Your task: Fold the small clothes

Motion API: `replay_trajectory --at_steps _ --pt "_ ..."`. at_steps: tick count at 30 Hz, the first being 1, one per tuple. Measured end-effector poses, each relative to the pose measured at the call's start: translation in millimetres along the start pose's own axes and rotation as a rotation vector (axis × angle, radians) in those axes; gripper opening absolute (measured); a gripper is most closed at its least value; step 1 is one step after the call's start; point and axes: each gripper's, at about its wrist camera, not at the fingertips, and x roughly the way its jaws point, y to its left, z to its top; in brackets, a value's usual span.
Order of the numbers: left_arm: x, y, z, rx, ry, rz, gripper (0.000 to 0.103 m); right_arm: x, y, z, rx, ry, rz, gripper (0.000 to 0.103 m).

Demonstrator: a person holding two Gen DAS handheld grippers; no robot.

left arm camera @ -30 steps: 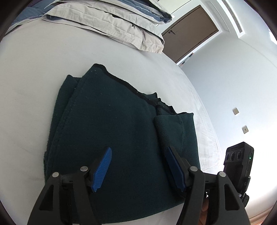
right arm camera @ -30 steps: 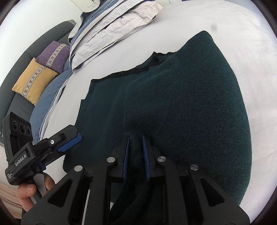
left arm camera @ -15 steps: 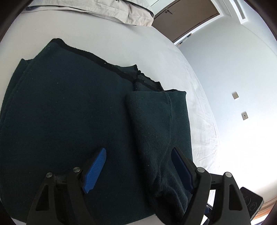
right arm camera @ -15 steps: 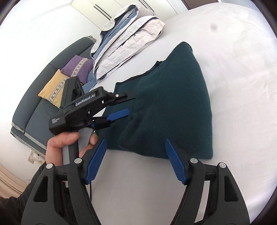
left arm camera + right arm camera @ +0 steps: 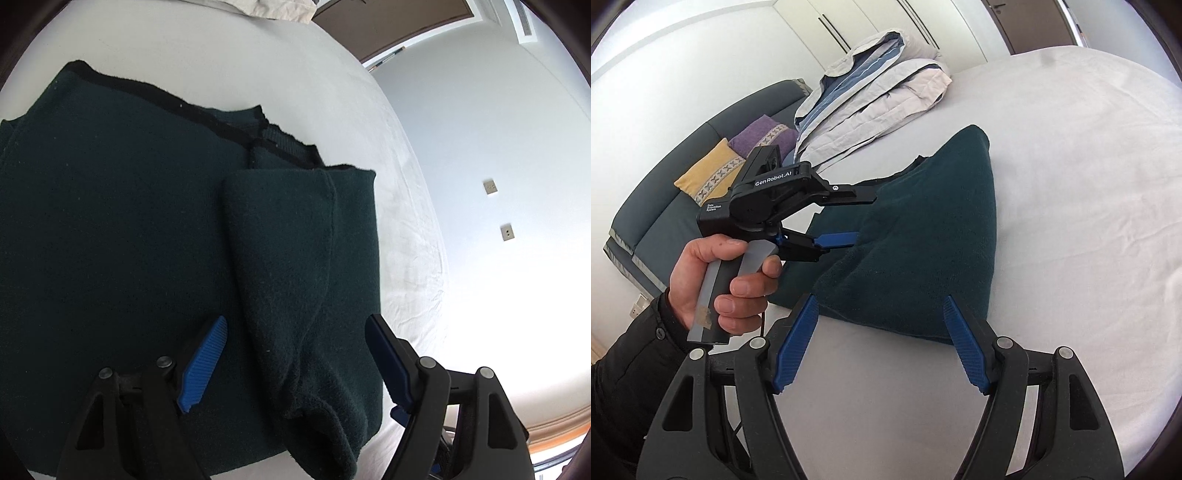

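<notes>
One dark green sweater (image 5: pixel 923 236) lies folded on a white bed (image 5: pixel 1071 184), bare sheet open along its near edge and to its right. From left to right in the right wrist view: two cushions (image 5: pixel 713 173) on a sofa, a hand (image 5: pixel 716 280) gripping the left gripper (image 5: pixel 857 214), marked "GenRobot.AI", jaws spread over the sweater's left edge; then two stacked pillows (image 5: pixel 879 99). The right gripper (image 5: pixel 879 339) hovers off the cloth, jaws having just opened, nothing between them.

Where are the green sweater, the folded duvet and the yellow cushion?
green sweater (image 5: pixel 923 240), right wrist view, middle of folded body.
folded duvet (image 5: pixel 871 107), right wrist view, its top layer.
yellow cushion (image 5: pixel 709 171), right wrist view, its face.
</notes>
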Motion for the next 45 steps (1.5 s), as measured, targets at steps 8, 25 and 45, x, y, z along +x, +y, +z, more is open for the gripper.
replay_trajectory --at_steps 8,25,45 --pt "5.3 1.6 1.8 -0.056 0.05 -0.099 0.078 9.5 14.3 -0.1 -0.044 0.019 0.021 0.069" --pt "-2.9 16.1 5.5 -0.088 0.01 -0.32 0.081 18.1 15.2 -2.9 -0.017 0.025 0.027 0.069" --pt "-4.8 2.2 10.8 -0.068 0.053 -0.289 0.079 78.5 110.5 -27.6 -0.696 0.1 -0.487 0.054"
